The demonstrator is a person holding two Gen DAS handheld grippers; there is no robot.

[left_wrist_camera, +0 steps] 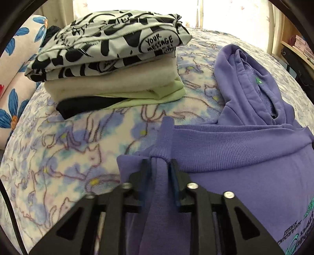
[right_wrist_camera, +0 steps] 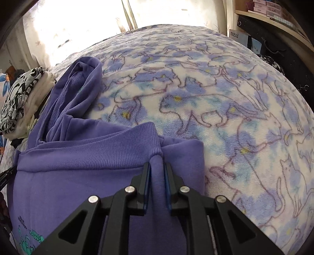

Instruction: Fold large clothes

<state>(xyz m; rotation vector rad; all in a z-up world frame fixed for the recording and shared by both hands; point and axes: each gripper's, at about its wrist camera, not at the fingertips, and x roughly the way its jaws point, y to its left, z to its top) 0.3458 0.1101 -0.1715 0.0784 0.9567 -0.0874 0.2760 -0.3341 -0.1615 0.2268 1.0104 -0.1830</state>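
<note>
- Pinched purple fabric is seen nearest the lens in both wrist views: a ridge of the purple hoodie (left_wrist_camera: 235, 166), just below its ribbed hem, stands between each pair of fingers.
- By the left gripper (left_wrist_camera: 159, 166) the hem's left corner is held at a narrow opening; by the right gripper (right_wrist_camera: 157, 168) the right corner is held likewise, pads pressed on the cloth.
- Across the cat-print blanket (right_wrist_camera: 215, 98) the hoodie is spread, with the hem brought up over the body toward the hood (left_wrist_camera: 245, 78), which lies flat beyond it.
- A bottom-to-top fold is judged to be in hand, the garment roughly halved.
- Next, the hem would need to be laid down level with the shoulders, both corners set evenly, and only then released, so that no skew is left.
- Well apart on the blanket, a stack of folded clothes (left_wrist_camera: 109, 64) is seen, topped by a black-and-white printed piece.
- Beyond it, a curtain (right_wrist_camera: 68, 25) and a shelf (right_wrist_camera: 274, 13) are visible.
</note>
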